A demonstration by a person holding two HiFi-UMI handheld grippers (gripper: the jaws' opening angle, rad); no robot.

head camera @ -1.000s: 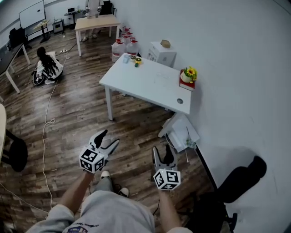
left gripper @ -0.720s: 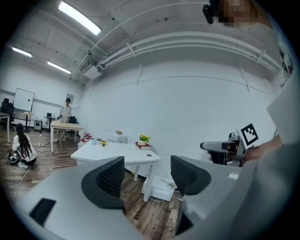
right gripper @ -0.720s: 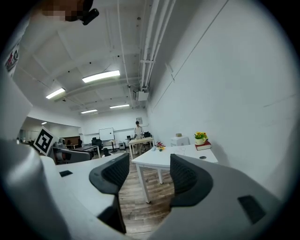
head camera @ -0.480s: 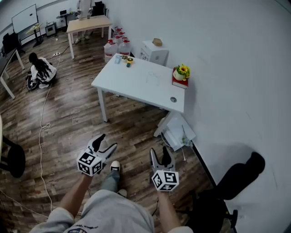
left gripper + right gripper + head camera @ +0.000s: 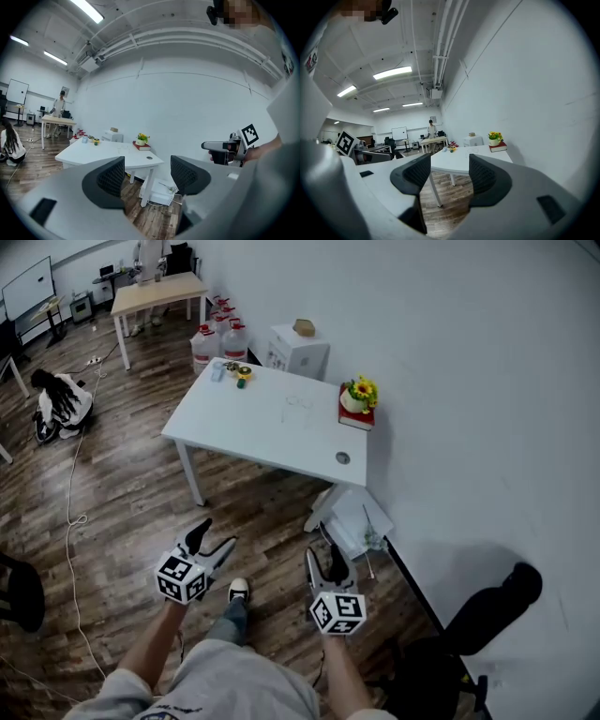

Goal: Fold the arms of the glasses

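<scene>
Glasses [image 5: 298, 409]: seen small and faint on white table [image 5: 244, 427], well apart from both grippers. Judged not yet begun, all folding left to do. Found wide and empty: left gripper [image 5: 214, 534]. Wide too, jaws closing on nothing: right gripper [image 5: 325, 552]. Noted pot [image 5: 352, 401] with yellow flowers; jugs [image 5: 216, 334] beyond, contents impossible to tell.

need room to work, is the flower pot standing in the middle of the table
No, the flower pot sits on a red book at the edge of the table beside the wall.
</scene>
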